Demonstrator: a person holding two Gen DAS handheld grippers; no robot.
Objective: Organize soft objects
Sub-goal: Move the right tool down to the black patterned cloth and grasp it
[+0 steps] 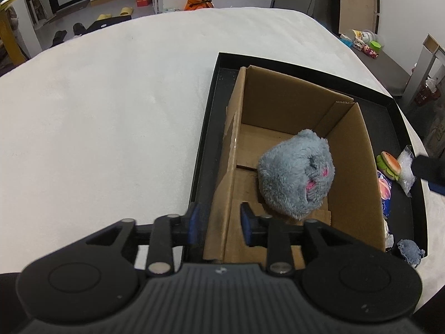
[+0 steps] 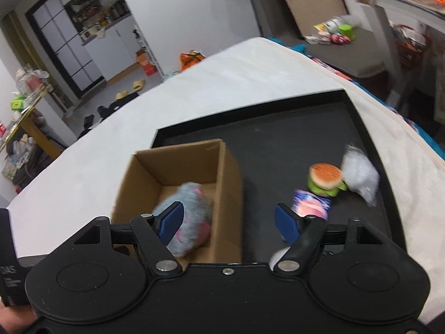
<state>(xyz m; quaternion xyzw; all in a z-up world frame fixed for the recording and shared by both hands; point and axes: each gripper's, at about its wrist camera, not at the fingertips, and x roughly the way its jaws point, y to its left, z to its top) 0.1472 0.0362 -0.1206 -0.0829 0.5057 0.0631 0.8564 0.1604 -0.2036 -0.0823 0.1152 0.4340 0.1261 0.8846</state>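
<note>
The cardboard box (image 1: 292, 150) stands open-topped at the left end of a black tray (image 1: 219, 64), which lies on a white bed (image 1: 111, 111). Inside the box, on its floor against the right wall, rests a grey plush toy (image 1: 296, 174) with pink patches. The left tool (image 1: 219, 224) has its blue-padded fingers (image 1: 247, 220) set astride the box's near left wall, one pad outside and one inside; whether they press the cardboard cannot be told. The right tool (image 2: 229, 220) is spread wide and holds nothing, hovering above the box's right wall. To the right of the box, on the tray floor, lie a plush hamburger (image 2: 325, 179), a clear crinkled plastic bag (image 2: 360, 178) touching it, and a pink-and-blue packet (image 2: 313, 204). Past the tray's near right corner, on the bed, sits a scrap of blue denim (image 1: 410, 252).
</note>
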